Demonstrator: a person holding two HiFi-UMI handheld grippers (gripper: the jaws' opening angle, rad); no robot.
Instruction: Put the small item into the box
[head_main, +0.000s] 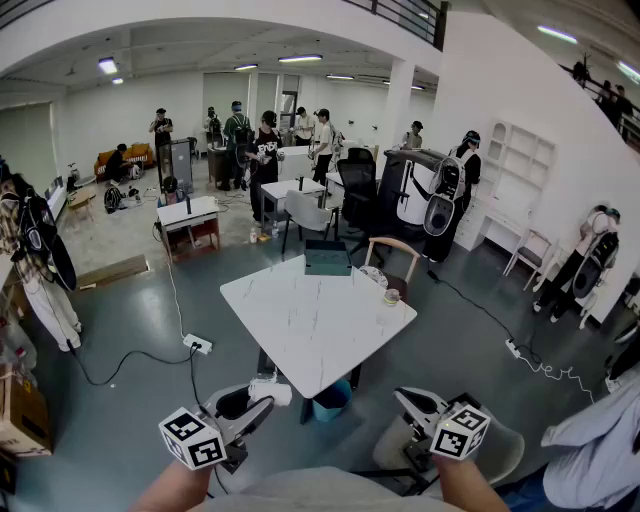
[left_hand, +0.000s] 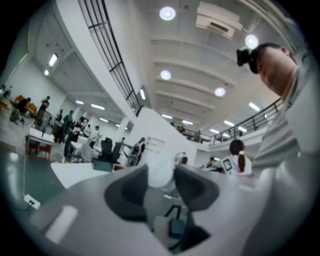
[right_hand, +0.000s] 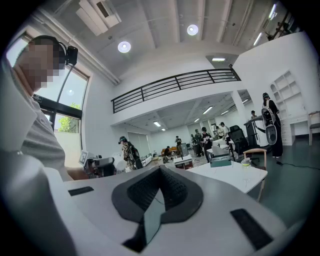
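Two tools are hovering at six o'clock, just short of the white surface (head_main: 310, 330). The left hand-held gripper (head_main: 255, 402) is grasping a small white item (head_main: 274, 390), its pads pinching both sides, probably so nothing is slipping during a carry. The right hand-held gripper (head_main: 412, 400) is sitting clenched on nothing, seemingly held aside to leave the path free. The dark box (head_main: 327, 258) is sitting at twelve o'clock on the far edge, well apart from the item, with a cup (head_main: 391, 296) at two o'clock.
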